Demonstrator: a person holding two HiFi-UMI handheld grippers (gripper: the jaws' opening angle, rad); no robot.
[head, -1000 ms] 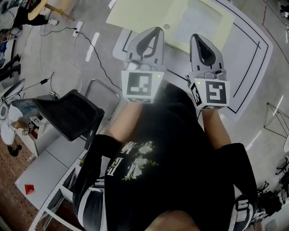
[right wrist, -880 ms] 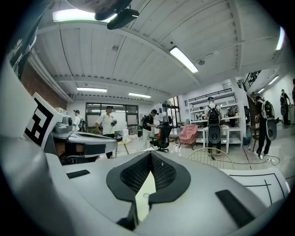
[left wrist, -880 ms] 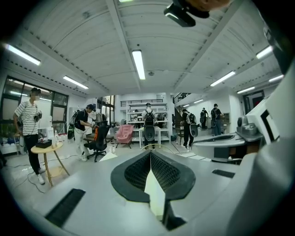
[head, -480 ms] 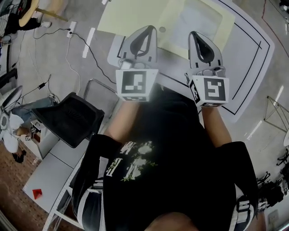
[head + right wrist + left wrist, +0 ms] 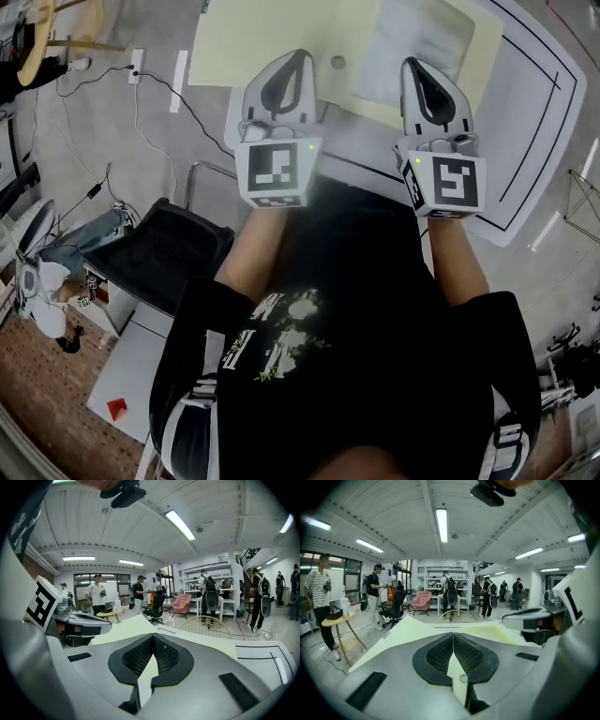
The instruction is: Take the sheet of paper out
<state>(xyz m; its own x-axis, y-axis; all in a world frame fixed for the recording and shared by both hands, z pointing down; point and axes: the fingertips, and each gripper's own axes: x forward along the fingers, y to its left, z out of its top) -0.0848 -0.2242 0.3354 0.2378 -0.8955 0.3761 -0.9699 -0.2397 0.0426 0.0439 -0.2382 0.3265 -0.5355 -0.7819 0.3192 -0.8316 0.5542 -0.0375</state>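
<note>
A pale yellow table [image 5: 253, 37] fills the top of the head view. On it lies a whitish sheet of paper [image 5: 417, 42], flat, at the far right. My left gripper [image 5: 302, 54] hangs over the table's near edge, shut and empty, left of the sheet. My right gripper [image 5: 411, 63] is also shut and empty, its tip just short of the sheet's near edge. In the left gripper view the left gripper [image 5: 453, 635] has its jaws closed tip to tip above the yellow table [image 5: 408, 630]. The right gripper [image 5: 153, 636] shows the same in its own view.
A small round hole [image 5: 337, 63] sits in the tabletop between the grippers. A black office chair [image 5: 155, 258] stands at my left. Cables [image 5: 150, 103] trail over the floor. A white mat with black lines [image 5: 534, 122] lies at the right. Several people [image 5: 375, 592] stand far off.
Both grippers have moved forward over the yellow table's near edge, and the table fills more of the head view. Both stay shut.
</note>
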